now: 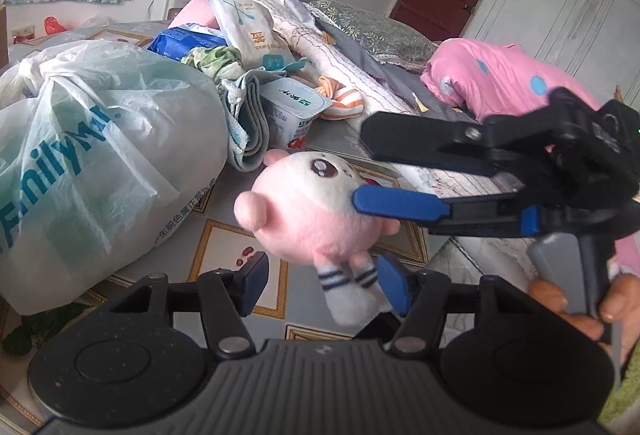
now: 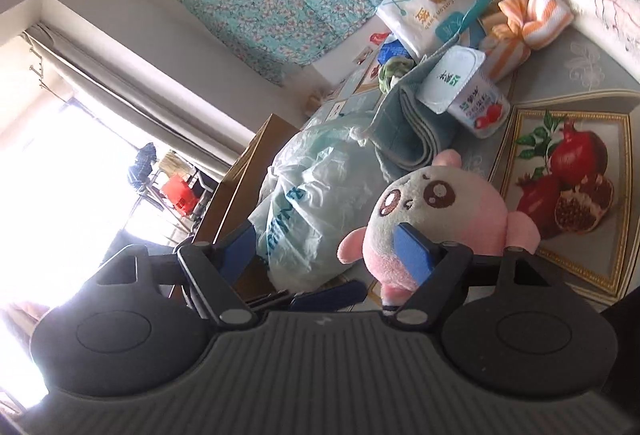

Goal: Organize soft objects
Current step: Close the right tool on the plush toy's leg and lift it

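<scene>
A pink and white plush doll (image 1: 312, 211) with striped socks hangs above the patterned table (image 1: 224, 247). It also shows in the right wrist view (image 2: 432, 211). My left gripper (image 1: 326, 285) is open around the doll's legs; its right pad (image 1: 394, 285) seems to touch a leg. My right gripper (image 1: 380, 171) comes in from the right, open, its lower blue pad (image 1: 396, 204) pressed on the doll's face. In the right wrist view my right gripper (image 2: 328, 255) is wide open with only one pad (image 2: 414, 255) on the doll.
A big white plastic bag (image 1: 92, 163) fills the left. Behind the doll lie a folded grey towel (image 1: 248, 123), a yogurt cup (image 1: 294, 113), an orange striped cloth (image 1: 340, 99), a cotton swab pack (image 1: 256, 31) and pink bedding (image 1: 500, 75).
</scene>
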Action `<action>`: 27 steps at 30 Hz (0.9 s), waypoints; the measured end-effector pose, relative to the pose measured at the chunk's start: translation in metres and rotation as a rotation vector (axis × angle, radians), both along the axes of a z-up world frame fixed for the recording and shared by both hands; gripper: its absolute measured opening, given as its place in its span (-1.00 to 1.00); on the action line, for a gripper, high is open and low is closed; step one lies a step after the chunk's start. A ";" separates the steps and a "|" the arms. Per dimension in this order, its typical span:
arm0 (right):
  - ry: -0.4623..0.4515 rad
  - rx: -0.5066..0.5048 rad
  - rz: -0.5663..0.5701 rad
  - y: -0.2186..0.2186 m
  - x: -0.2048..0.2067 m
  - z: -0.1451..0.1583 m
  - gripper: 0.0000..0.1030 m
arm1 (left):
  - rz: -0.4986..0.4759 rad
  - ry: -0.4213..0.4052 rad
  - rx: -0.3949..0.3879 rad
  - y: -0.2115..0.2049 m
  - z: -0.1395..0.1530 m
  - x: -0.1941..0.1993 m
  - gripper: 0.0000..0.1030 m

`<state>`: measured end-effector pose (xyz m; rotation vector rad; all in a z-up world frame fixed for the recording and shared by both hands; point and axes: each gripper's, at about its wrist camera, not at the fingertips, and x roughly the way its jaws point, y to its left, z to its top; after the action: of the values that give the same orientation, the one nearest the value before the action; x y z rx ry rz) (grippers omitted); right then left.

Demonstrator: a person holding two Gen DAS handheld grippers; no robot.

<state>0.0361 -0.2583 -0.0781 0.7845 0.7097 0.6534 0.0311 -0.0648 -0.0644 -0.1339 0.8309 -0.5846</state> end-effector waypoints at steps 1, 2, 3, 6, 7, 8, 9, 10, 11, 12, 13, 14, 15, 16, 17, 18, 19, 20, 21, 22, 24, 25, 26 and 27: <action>0.000 -0.004 0.004 -0.001 -0.001 0.001 0.53 | 0.001 0.005 0.003 -0.002 -0.002 0.003 0.18; -0.002 -0.016 0.004 -0.004 -0.001 0.003 0.55 | 0.001 0.010 0.008 -0.004 -0.003 0.005 0.16; -0.010 -0.026 0.001 -0.005 -0.002 0.005 0.56 | 0.001 0.014 0.015 -0.005 -0.005 0.007 0.15; -0.041 -0.051 -0.041 -0.019 0.001 0.011 0.61 | 0.002 0.029 0.030 -0.007 -0.009 0.012 0.14; -0.046 -0.052 -0.062 -0.024 0.003 0.011 0.61 | 0.002 0.034 0.033 -0.007 -0.010 0.013 0.14; -0.042 -0.056 -0.092 -0.030 0.007 0.010 0.61 | 0.002 0.039 0.036 -0.007 -0.011 0.014 0.14; -0.034 -0.064 -0.116 -0.034 0.011 0.008 0.61 | 0.003 0.042 0.040 -0.007 -0.011 0.014 0.14; -0.026 -0.074 -0.136 -0.037 0.016 0.006 0.61 | 0.002 0.042 0.042 -0.007 -0.012 0.015 0.14; -0.012 -0.086 -0.153 -0.040 0.023 0.001 0.61 | 0.004 0.046 0.047 -0.006 -0.012 0.015 0.14; 0.001 -0.092 -0.159 -0.041 0.028 -0.002 0.62 | 0.002 0.047 0.047 -0.006 -0.013 0.015 0.14; 0.013 -0.092 -0.155 -0.041 0.033 -0.006 0.63 | 0.001 0.049 0.046 -0.006 -0.013 0.016 0.14; 0.024 -0.085 -0.145 -0.040 0.039 -0.010 0.63 | -0.001 0.051 0.046 -0.006 -0.014 0.016 0.14; 0.037 -0.078 -0.133 -0.039 0.044 -0.015 0.63 | -0.004 0.051 0.046 -0.006 -0.014 0.016 0.14; 0.051 -0.072 -0.120 -0.037 0.050 -0.019 0.63 | -0.006 0.050 0.047 -0.006 -0.014 0.016 0.14; 0.065 -0.071 -0.111 -0.034 0.057 -0.023 0.63 | -0.007 0.050 0.049 -0.007 -0.015 0.016 0.14; 0.078 -0.072 -0.106 -0.033 0.063 -0.025 0.63 | -0.009 0.052 0.050 -0.007 -0.015 0.017 0.14; 0.093 -0.074 -0.099 -0.031 0.071 -0.027 0.62 | -0.009 0.054 0.051 -0.007 -0.016 0.017 0.14; 0.108 -0.074 -0.088 -0.028 0.079 -0.029 0.61 | -0.009 0.056 0.053 -0.007 -0.016 0.017 0.14; 0.121 -0.073 -0.077 -0.026 0.085 -0.030 0.61 | -0.009 0.055 0.054 -0.007 -0.016 0.017 0.14; 0.132 -0.075 -0.060 -0.023 0.092 -0.031 0.58 | -0.009 0.054 0.056 -0.007 -0.016 0.017 0.14; 0.144 -0.100 -0.024 -0.014 0.102 -0.031 0.51 | -0.007 0.055 0.059 -0.007 -0.017 0.017 0.14; 0.147 -0.117 -0.008 -0.009 0.105 -0.031 0.44 | -0.006 0.057 0.060 -0.007 -0.017 0.018 0.14; 0.148 -0.134 0.015 -0.003 0.108 -0.030 0.34 | -0.005 0.061 0.061 -0.007 -0.018 0.018 0.14; 0.148 -0.146 0.034 0.001 0.109 -0.030 0.27 | -0.003 0.066 0.062 -0.007 -0.019 0.019 0.14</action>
<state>0.1454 -0.2574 -0.1082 0.6920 0.8973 0.5718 0.0500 -0.0718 -0.0837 -0.0960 0.9123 -0.5594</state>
